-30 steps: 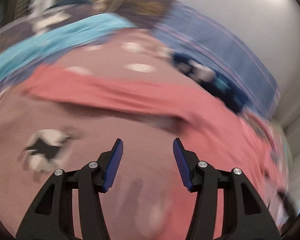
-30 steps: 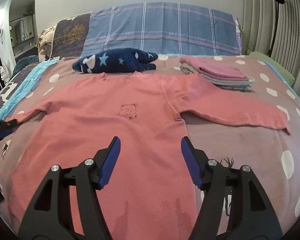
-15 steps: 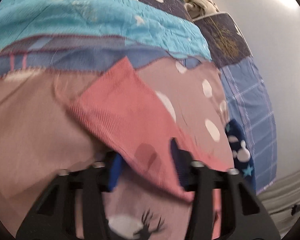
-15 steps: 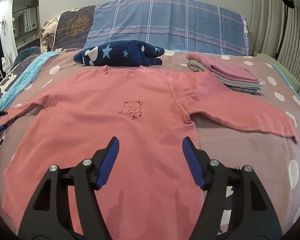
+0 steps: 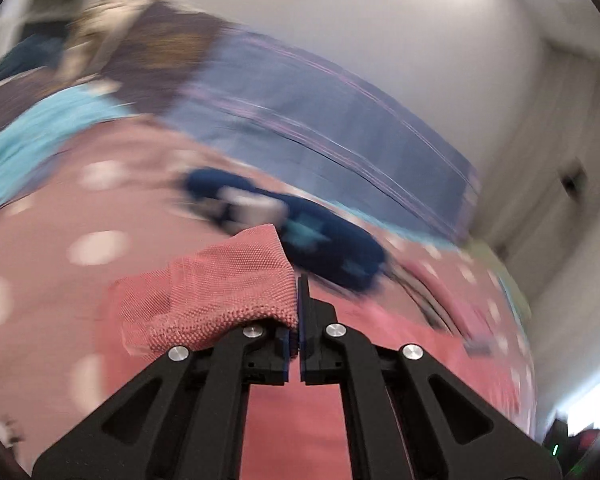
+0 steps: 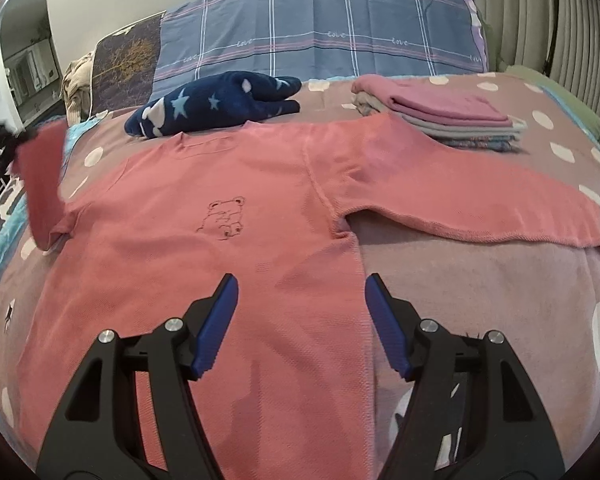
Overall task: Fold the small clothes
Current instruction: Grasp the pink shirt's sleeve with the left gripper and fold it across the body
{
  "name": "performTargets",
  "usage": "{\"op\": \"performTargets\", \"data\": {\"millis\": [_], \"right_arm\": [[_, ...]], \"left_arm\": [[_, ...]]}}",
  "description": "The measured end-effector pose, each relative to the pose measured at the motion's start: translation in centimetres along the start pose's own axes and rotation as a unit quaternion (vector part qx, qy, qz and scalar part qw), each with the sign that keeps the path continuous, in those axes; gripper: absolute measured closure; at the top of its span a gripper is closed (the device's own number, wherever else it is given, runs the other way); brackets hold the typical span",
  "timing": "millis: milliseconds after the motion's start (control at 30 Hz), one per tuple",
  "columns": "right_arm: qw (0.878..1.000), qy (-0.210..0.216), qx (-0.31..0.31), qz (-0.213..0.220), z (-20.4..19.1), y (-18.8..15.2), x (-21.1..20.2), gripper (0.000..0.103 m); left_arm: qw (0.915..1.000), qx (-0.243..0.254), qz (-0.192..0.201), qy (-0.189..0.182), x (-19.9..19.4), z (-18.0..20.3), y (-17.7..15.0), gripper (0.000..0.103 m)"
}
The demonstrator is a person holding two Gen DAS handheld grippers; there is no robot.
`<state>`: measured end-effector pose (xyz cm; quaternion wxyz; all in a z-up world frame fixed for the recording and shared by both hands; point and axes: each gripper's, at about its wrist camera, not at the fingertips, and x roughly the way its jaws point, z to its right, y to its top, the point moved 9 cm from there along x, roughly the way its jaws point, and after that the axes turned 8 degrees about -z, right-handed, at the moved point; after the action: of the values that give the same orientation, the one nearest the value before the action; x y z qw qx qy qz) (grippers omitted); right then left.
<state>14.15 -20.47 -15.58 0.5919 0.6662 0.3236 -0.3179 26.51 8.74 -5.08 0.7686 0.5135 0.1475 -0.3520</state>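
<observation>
A salmon-pink long-sleeved shirt [image 6: 204, 240] with a small bear drawing lies face up on the bed. Its right sleeve [image 6: 480, 204] lies spread out flat. My left gripper [image 5: 298, 312] is shut on the cuff of the left sleeve [image 5: 220, 292] and holds it raised; the lifted sleeve also shows at the left edge of the right wrist view [image 6: 40, 172]. My right gripper [image 6: 300, 320] is open and empty, low over the shirt's lower right hem.
A navy star-print garment [image 6: 212, 104] lies beyond the shirt's collar. A stack of folded clothes [image 6: 440, 116] sits at the back right. A blue plaid pillow [image 6: 320, 28] leans against the wall. The bedcover [image 6: 500, 300] is dusty pink with white dots.
My left gripper has closed on the left sleeve's cuff and lifted it off the bed. My right gripper stayed open and came slightly closer to the shirt.
</observation>
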Motion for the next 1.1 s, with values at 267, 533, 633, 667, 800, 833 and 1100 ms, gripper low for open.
{"op": "performTargets", "data": {"millis": [267, 533, 633, 667, 800, 833, 1100], "right_arm": [[0.998, 0.059, 0.024, -0.025, 1.7, 0.8, 0.7, 0.036], [0.977, 0.194, 0.010, -0.083, -1.6, 2.5, 3.2, 0.060], [0.978, 0.191, -0.019, -0.086, -4.1, 3.8, 4.1, 0.060], [0.978, 0.187, -0.042, -0.081, -5.5, 4.4, 4.2, 0.056], [0.974, 0.149, -0.157, -0.067, -11.0, 5.1, 5.0, 0.040], [0.971, 0.130, -0.189, -0.060, -12.4, 5.0, 5.2, 0.038], [0.955, -0.017, -0.296, 0.012, -17.8, 5.4, 8.5, 0.067]], "left_arm": [[0.9833, 0.141, -0.114, 0.011, 8.6, 9.1, -11.5, 0.063], [0.9820, 0.143, -0.082, 0.092, 2.9, 1.6, -12.2, 0.042], [0.9795, 0.120, -0.082, 0.139, 1.0, -2.5, -12.5, 0.040], [0.9780, 0.113, -0.086, 0.153, 0.7, -3.9, -12.7, 0.040], [0.9628, 0.107, -0.092, 0.230, 0.2, -8.2, -12.9, 0.040], [0.9628, 0.103, -0.095, 0.231, 0.3, -8.7, -12.8, 0.040], [0.9592, 0.042, -0.116, 0.254, 3.6, -11.8, -10.8, 0.036]]}}
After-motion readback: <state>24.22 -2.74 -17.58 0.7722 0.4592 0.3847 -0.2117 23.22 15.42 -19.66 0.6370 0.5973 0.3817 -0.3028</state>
